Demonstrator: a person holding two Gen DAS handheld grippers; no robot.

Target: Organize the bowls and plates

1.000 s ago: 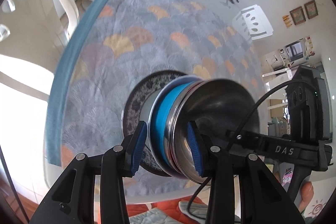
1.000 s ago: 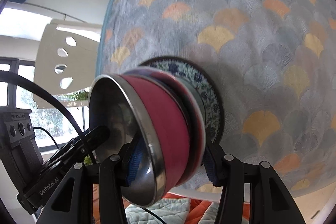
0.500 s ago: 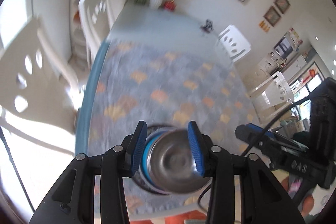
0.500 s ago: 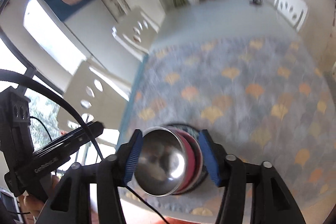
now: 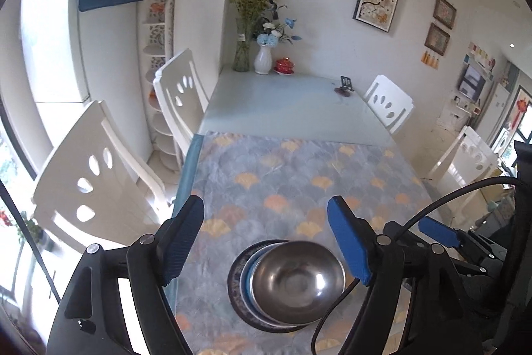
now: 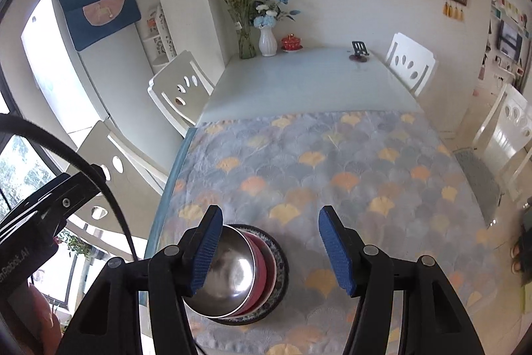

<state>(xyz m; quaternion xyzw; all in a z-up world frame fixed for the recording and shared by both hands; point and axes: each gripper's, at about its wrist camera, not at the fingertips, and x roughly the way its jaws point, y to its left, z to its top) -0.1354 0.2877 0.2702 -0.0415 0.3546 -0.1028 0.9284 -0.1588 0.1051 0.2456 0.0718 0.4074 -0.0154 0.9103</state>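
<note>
A stack stands on the patterned tablecloth near the table's front edge. It has a steel bowl [image 5: 296, 278] on top, a blue-sided bowl [image 5: 247, 275] under it and a dark patterned plate [image 5: 236, 291] at the bottom. In the right wrist view the steel bowl [image 6: 229, 275] sits in a red-sided bowl [image 6: 257, 268] on the same plate [image 6: 281, 265]. My left gripper [image 5: 264, 222] hovers above the stack, its jaws opening with nothing between them. My right gripper [image 6: 271, 222] hangs open above and slightly right of the stack, gripping nothing.
White chairs [image 5: 99, 175] line the table's left side, and others [image 6: 412, 62] its right. At the far end stand a glass vase [image 5: 241, 52], a white vase [image 5: 262, 59], a red lidded cup [image 5: 284, 65] and a small dark stand [image 5: 345, 84]. A hand [image 6: 33, 315] holds the left device.
Both grippers let go of the stack, rose well above it and tipped to look along the table. The left jaws spread wide. The stack stays on the cloth.
</note>
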